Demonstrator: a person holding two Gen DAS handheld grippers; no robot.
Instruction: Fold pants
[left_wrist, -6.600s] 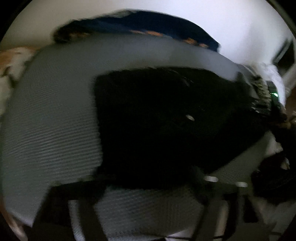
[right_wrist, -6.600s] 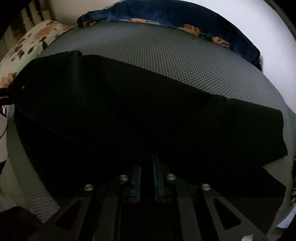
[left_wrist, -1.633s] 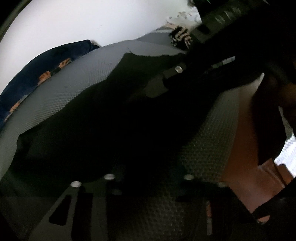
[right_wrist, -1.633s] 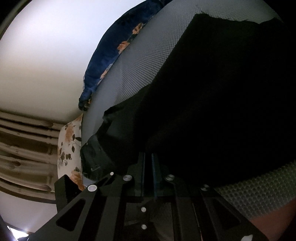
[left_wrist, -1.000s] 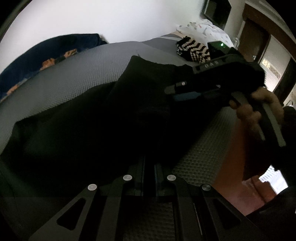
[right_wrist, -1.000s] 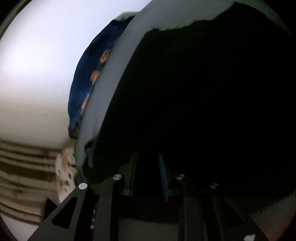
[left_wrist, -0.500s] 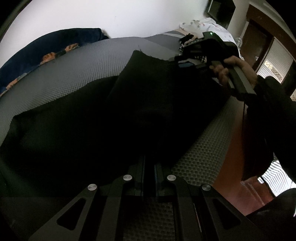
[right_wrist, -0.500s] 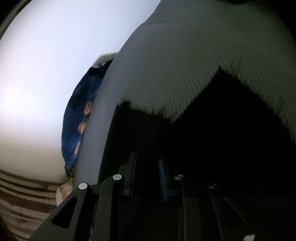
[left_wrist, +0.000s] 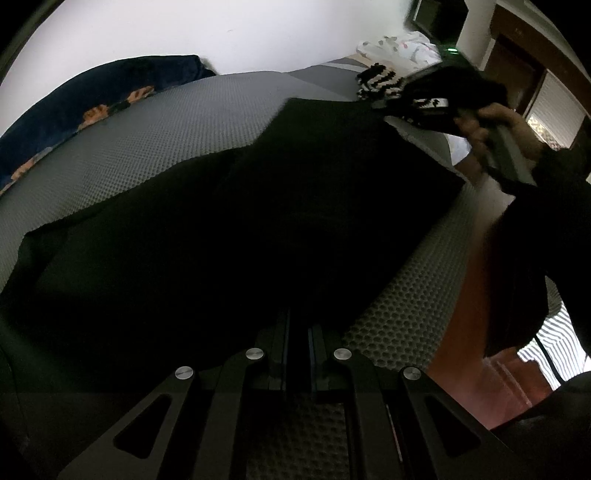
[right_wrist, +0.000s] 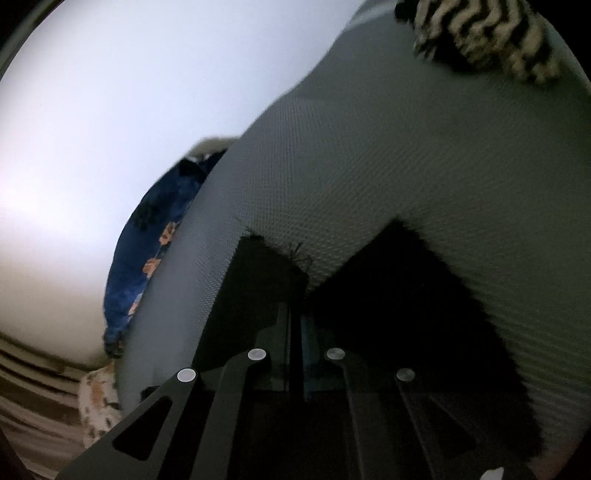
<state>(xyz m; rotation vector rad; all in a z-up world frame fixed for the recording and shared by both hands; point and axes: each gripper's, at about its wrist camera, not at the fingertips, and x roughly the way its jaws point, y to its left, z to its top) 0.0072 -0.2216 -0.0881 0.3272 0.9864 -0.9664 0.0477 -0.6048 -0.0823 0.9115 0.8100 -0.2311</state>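
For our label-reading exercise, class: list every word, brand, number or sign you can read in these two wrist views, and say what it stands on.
White marking on the body of the right hand-held gripper, left wrist view: too blurred to read.
Black pants, grey mattress, striped cloth: no text visible.
Nothing else readable in either view.

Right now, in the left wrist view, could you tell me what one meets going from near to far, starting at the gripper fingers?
left gripper → black pants → grey mesh mattress → navy floral blanket → white wall
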